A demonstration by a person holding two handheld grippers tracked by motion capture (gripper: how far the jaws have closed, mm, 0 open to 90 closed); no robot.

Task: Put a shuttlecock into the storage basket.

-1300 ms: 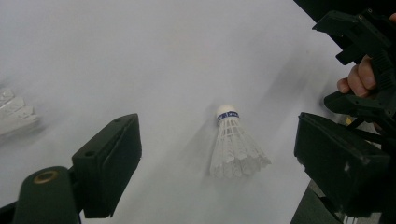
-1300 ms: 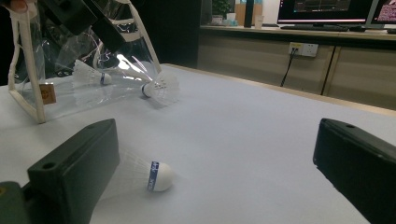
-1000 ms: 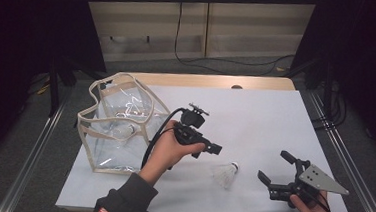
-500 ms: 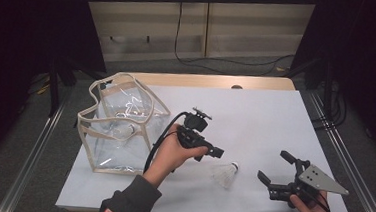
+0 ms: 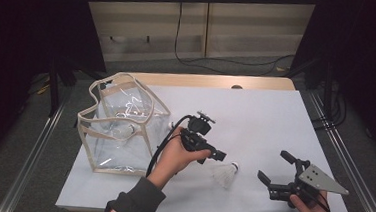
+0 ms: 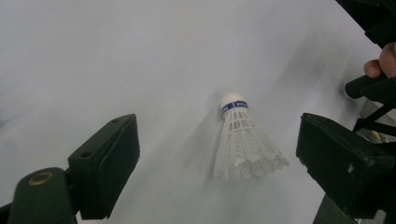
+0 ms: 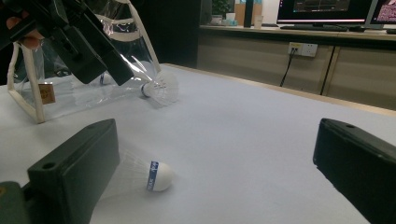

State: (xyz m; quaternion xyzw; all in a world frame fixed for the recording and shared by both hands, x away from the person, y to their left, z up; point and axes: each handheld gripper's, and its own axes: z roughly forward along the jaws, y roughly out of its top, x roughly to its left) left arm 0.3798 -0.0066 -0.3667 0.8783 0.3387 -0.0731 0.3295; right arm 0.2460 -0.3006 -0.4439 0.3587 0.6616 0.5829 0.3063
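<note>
Inside clear bag (image 7: 70, 88), second shuttlecock (image 7: 161, 88), right gripper view

White shuttlecock (image 6: 243, 140) on table (image 6: 116, 60), open claw (image 6: 217, 163) above

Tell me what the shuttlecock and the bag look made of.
White shuttlecock with blue band: skirt looks like moulded plastic, with a matte ribbed lattice; rounded head may be cork or foam.
Clear boxy bag with beige trim: likely glossy vinyl, see-through with glare streaks; edging looks like fabric.
</note>
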